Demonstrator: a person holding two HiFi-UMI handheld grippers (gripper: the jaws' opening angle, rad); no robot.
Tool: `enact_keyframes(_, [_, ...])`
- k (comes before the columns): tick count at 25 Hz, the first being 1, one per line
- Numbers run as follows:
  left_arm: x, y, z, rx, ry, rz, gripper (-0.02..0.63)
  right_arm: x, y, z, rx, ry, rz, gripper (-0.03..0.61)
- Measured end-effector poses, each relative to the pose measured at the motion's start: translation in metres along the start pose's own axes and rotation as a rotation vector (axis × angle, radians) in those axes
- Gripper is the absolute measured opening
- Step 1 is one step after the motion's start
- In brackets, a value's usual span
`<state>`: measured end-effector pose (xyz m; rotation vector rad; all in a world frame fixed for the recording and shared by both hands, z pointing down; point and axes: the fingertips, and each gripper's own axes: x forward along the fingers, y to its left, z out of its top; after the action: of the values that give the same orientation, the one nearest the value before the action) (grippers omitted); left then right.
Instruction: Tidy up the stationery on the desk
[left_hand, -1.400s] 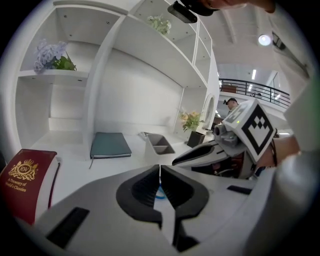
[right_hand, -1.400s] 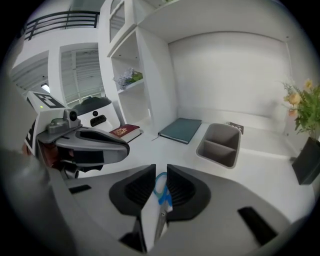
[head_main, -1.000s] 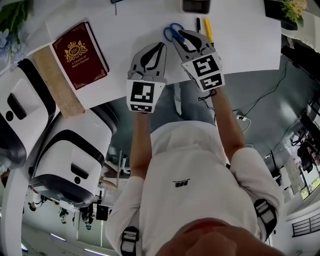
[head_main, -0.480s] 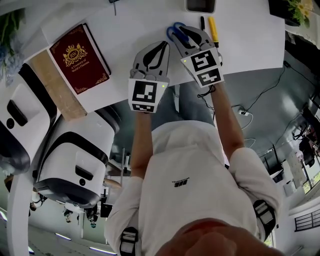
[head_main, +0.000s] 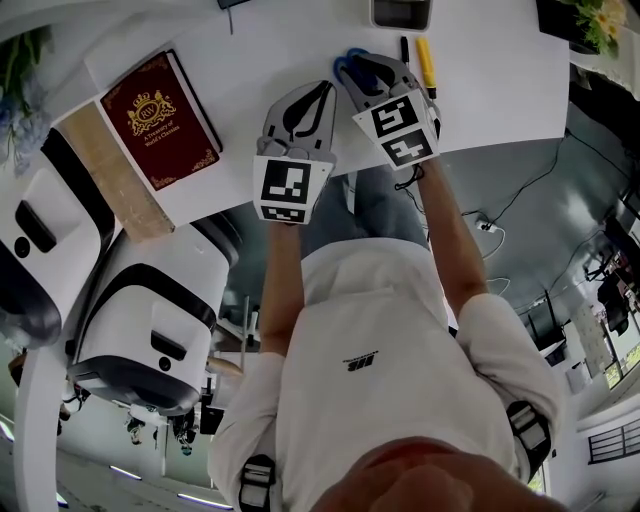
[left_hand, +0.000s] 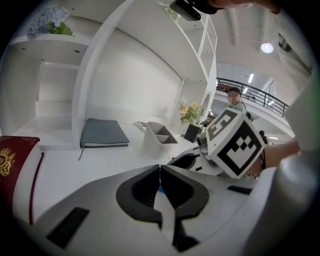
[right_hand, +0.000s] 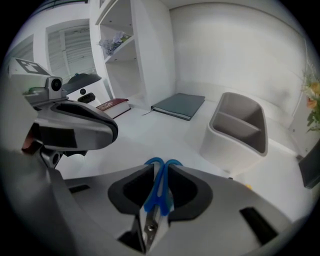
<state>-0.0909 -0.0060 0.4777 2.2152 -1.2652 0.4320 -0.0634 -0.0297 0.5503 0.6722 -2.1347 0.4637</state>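
Blue-handled scissors (right_hand: 159, 183) sit between the jaws of my right gripper (right_hand: 160, 172), which is shut on their handles; the metal blades point back toward the camera. In the head view only a bit of the blue handles (head_main: 347, 60) shows beyond my right gripper (head_main: 365, 66), over the white desk (head_main: 500, 90). My left gripper (head_main: 322, 90) is beside it on the left, shut with nothing in it, as the left gripper view (left_hand: 160, 167) confirms. A black pen (head_main: 405, 48) and a yellow marker (head_main: 427, 60) lie just right of the scissors.
A grey-white pen holder (right_hand: 237, 130) stands ahead on the desk, with a grey notebook (right_hand: 180, 106) to its left. A red book (head_main: 160, 115) lies at the desk's left, by a tan strip (head_main: 110, 175). White shelves (left_hand: 100, 60) rise behind. A plant pot (left_hand: 191, 131) stands at the right.
My right gripper has edged forward over the scissors, so less of the blue handles shows. The left gripper has hardly moved.
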Motion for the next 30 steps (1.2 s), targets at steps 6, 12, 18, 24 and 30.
enact_keyframes(6, [0.001, 0.001, 0.002, -0.012, 0.0, 0.029, 0.0, -0.001, 0.0, 0.0, -0.025, 0.007, 0.032, 0.064])
enact_keyframes(12, [-0.001, 0.001, 0.012, -0.017, -0.017, 0.059, 0.0, -0.021, 0.0, 0.013, -0.029, -0.051, 0.052, 0.061])
enact_keyframes(18, [-0.005, -0.002, 0.024, -0.012, -0.035, 0.069, 0.0, -0.048, -0.004, 0.032, -0.015, -0.123, 0.032, 0.06])
enact_keyframes(24, [-0.008, -0.007, 0.036, -0.001, -0.049, 0.063, 0.0, -0.074, -0.01, 0.054, -0.005, -0.193, 0.006, 0.058])
enact_keyframes(30, [-0.007, -0.011, 0.056, 0.018, -0.076, 0.053, 0.0, -0.096, -0.019, 0.073, 0.012, -0.254, -0.018, 0.057])
